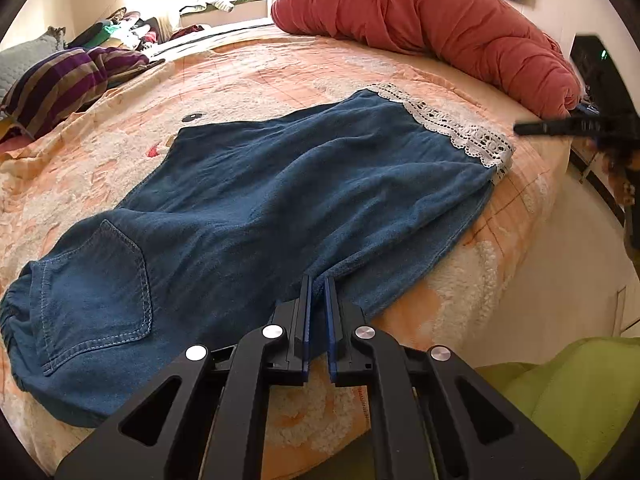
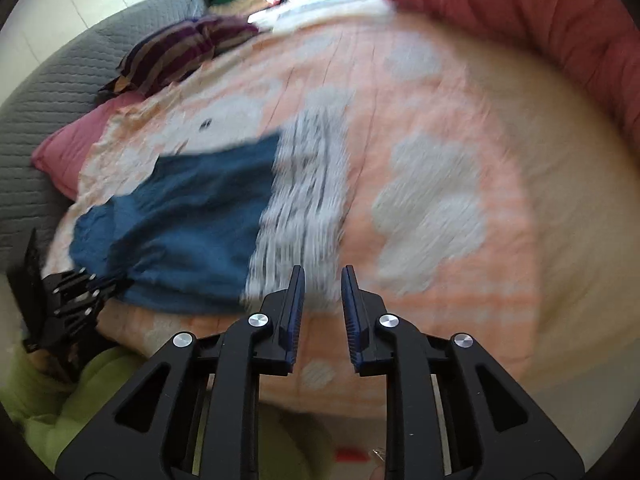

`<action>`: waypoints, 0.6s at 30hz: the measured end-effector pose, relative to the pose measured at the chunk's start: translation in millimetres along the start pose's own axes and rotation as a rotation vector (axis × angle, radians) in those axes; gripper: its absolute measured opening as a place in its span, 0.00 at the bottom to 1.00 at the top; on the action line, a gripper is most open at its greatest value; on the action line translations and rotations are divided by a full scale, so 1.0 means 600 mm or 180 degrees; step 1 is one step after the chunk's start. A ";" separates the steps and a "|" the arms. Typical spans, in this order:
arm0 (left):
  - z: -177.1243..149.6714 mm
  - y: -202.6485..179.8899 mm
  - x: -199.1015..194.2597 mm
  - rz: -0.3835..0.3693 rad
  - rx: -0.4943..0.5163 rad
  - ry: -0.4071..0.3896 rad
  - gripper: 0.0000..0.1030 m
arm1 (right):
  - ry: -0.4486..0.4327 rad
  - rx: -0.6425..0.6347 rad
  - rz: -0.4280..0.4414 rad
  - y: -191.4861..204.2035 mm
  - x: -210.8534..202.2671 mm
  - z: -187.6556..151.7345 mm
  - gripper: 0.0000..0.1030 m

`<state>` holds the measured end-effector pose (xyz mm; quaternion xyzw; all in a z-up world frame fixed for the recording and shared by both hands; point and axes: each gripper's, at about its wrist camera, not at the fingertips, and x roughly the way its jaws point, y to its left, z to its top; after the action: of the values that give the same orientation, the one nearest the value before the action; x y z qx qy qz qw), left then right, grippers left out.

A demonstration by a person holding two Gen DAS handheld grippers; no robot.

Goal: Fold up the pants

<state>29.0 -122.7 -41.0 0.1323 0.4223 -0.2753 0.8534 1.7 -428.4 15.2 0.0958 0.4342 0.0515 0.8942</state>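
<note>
Left gripper (image 1: 318, 280) fingers pinch the pants (image 1: 248, 200) edge on the bed (image 1: 280, 68), probably anchoring it; right gripper (image 2: 323, 270) fingers gape empty near the lace hem (image 2: 300, 200).

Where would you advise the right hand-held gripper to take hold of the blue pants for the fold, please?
Probably at the near corner of the lace-trimmed hem, coming from the bed's near edge. The blue pants lie flat, that corner sits free by the edge, and the right hand-held gripper is open and empty.
</note>
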 end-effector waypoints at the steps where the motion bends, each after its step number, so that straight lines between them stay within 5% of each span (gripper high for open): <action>1: -0.001 -0.001 0.001 0.0003 0.0005 0.0006 0.05 | -0.0065 -0.0187 0.0047 0.016 -0.003 0.006 0.24; 8: -0.006 -0.008 -0.002 0.0061 0.0028 0.0022 0.05 | 0.0101 -0.1318 0.0605 0.160 0.048 -0.010 0.30; 12: -0.005 -0.005 -0.005 0.0067 -0.0007 -0.0008 0.05 | 0.0222 -0.2084 0.0507 0.234 0.082 -0.048 0.31; 18: 0.001 0.003 -0.027 -0.0010 -0.0073 -0.0158 0.05 | 0.0264 -0.2683 0.0255 0.280 0.133 -0.065 0.31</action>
<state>22.4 -115.9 -27.9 0.1149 0.4043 -0.2750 0.8647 18.5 -245.3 -33.2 -0.2635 0.4067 0.2631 0.8342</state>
